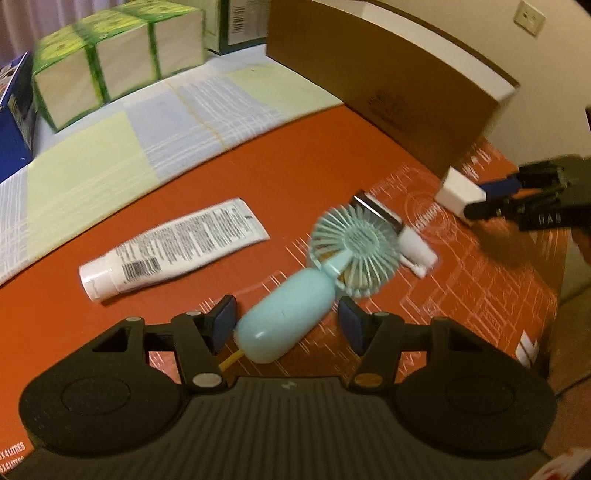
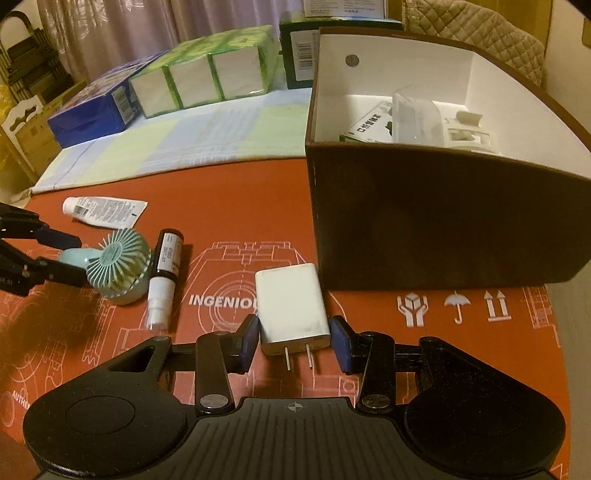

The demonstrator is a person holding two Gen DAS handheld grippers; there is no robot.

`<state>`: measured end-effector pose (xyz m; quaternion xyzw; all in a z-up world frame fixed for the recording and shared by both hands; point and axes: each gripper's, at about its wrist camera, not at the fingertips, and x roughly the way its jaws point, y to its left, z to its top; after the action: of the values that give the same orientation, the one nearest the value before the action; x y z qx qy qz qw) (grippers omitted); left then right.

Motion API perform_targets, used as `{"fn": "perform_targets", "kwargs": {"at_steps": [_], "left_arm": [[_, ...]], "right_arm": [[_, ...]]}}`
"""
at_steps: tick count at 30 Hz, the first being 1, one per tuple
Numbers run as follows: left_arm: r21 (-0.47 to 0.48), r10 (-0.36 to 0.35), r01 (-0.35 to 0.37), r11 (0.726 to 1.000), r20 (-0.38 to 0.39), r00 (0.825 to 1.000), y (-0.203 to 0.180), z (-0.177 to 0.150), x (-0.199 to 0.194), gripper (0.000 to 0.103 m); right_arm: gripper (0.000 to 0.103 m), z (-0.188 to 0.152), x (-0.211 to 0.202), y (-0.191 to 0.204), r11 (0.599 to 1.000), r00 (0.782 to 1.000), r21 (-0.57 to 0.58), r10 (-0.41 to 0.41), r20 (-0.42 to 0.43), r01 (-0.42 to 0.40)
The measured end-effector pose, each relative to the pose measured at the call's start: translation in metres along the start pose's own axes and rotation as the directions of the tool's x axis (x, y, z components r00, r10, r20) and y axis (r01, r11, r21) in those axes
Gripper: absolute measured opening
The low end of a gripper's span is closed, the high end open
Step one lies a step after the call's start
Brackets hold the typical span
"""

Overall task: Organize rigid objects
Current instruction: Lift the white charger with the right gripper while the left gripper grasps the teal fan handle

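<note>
The mini fan (image 1: 314, 280) is smooth, glossy pale-blue plastic. The wall charger (image 2: 291, 306), just before the storage box (image 2: 424, 221), is matt white plastic with two bare metal prongs. The box looks like matt brown card, white inside. Beneath it lies printed orange cardboard (image 2: 258, 206). The tube (image 1: 173, 247) is soft-sheened white plastic.

Home room: curtains (image 2: 110, 40), quilted chair (image 2: 480, 33), tissue packs (image 2: 207, 70).

An orange printed sheet (image 2: 258, 206) covers the table. On it lie a white tube (image 2: 103, 211), a light blue hand fan (image 2: 118, 271), a small dark spray bottle (image 2: 165, 275) and a brown box (image 2: 443, 229). Behind lies a checked cloth (image 2: 184, 147).
</note>
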<state>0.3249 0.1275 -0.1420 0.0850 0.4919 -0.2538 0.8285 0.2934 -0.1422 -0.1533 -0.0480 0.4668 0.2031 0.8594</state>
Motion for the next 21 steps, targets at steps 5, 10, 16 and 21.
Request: {"fn": "perform_targets", "kwargs": {"at_steps": [5,10,16,21], "left_arm": [[-0.011,0.046,-0.046,0.999,0.001,0.999,-0.018,-0.014,-0.001,0.044],[-0.090,0.069,-0.069,0.994,-0.002,0.998,-0.034,-0.023,-0.003,0.035],[-0.175,0.134,-0.131,0.976,0.005,0.991,-0.049,-0.019,-0.005,0.035],[-0.193,0.170,-0.162,0.968,0.023,0.985,-0.049,-0.002,-0.006,0.035]], "right_arm": [[0.039,-0.006,-0.003,-0.001,1.000,1.000,0.004,-0.004,-0.001,0.004],[0.039,-0.011,-0.007,-0.002,1.000,1.000,-0.004,0.002,0.000,-0.002],[0.039,-0.016,-0.010,-0.003,1.000,1.000,-0.017,0.015,-0.001,-0.015],[0.039,-0.017,-0.010,-0.004,0.999,1.000,-0.027,0.025,-0.003,-0.025]]}}
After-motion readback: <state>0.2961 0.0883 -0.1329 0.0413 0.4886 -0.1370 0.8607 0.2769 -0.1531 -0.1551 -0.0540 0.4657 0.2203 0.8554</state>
